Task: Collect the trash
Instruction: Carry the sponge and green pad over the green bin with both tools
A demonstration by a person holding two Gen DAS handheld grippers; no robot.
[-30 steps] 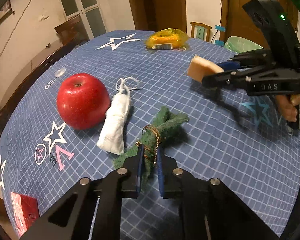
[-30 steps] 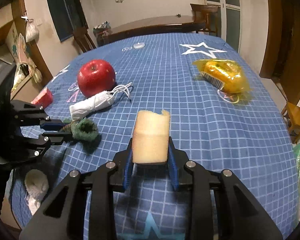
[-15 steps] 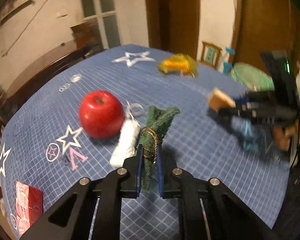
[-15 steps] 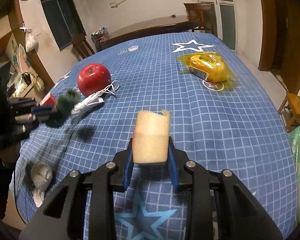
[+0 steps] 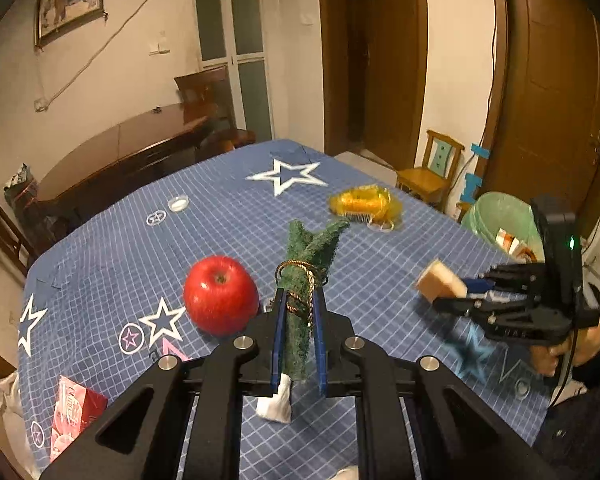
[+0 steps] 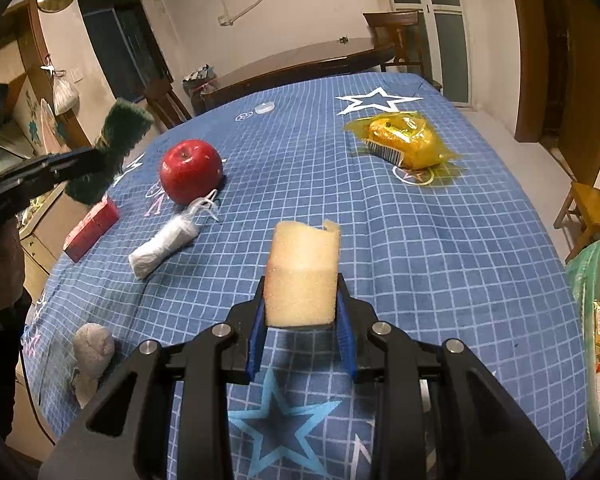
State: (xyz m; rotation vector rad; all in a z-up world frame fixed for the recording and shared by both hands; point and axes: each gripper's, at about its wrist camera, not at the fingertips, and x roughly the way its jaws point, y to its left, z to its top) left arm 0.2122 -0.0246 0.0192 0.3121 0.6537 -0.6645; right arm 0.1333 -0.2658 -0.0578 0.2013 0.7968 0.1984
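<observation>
A red apple (image 5: pixel 221 294) sits mid-table on the blue checked tablecloth (image 5: pixel 228 216), a red box (image 5: pixel 74 412) at its seven o'clock (near the edge), wooden chair (image 5: pixel 434 172) at two o'clock.

A dark green scouring pad (image 5: pixel 306 264), folded and bound with a coil of brownish wire, stands upright above the table (image 5: pixel 228 216), pinched at its lower part. A tan block of sponge (image 6: pixel 303 276) with a notched top edge is gripped by its sides, clear of the cloth. A rolled white bag (image 6: pixel 165 245) with loose handles lies just beside the red apple (image 6: pixel 191 171). A crumpled yellow wrapper (image 6: pixel 405 141) with a barcode lies farther back. A green-lined bin (image 5: pixel 500 220) stands beside the table.
</observation>
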